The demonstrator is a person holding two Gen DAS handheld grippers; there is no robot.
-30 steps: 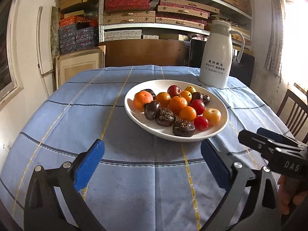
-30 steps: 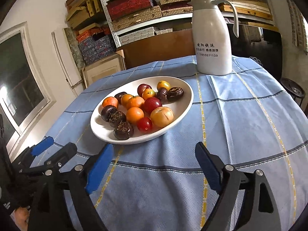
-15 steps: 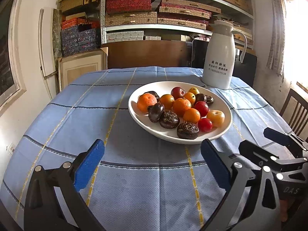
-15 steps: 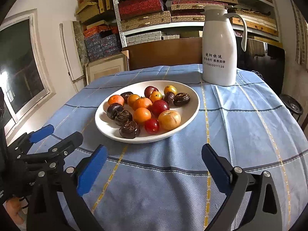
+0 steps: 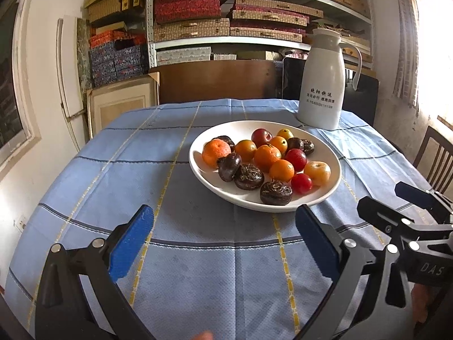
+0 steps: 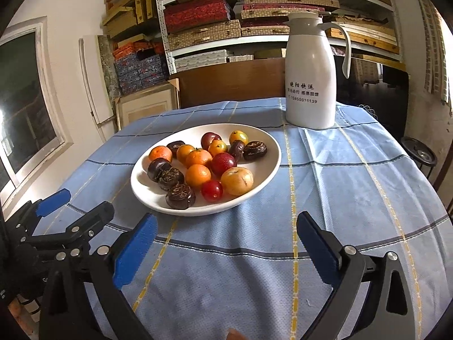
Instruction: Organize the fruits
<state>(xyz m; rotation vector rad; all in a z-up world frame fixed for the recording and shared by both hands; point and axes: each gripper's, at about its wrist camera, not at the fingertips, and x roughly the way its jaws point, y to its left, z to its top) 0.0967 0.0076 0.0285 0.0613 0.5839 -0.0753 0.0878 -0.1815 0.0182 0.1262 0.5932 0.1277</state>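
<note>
While the white jug (image 6: 310,79) shows blue print with the digits 15850011139, the fruits (image 6: 203,167) sit heaped in the white plate (image 6: 266,167) on the worktop (image 6: 354,198); both left tongs (image 5: 223,240) and right tongs (image 6: 226,243) gape empty, their handles cut off.

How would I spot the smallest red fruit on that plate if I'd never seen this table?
Find the white plate on the blue tablecloth. Along its near edge sits a small cherry-red fruit, glossy and smooth, between a wrinkled dark fruit and a larger yellow-tan one.
</note>
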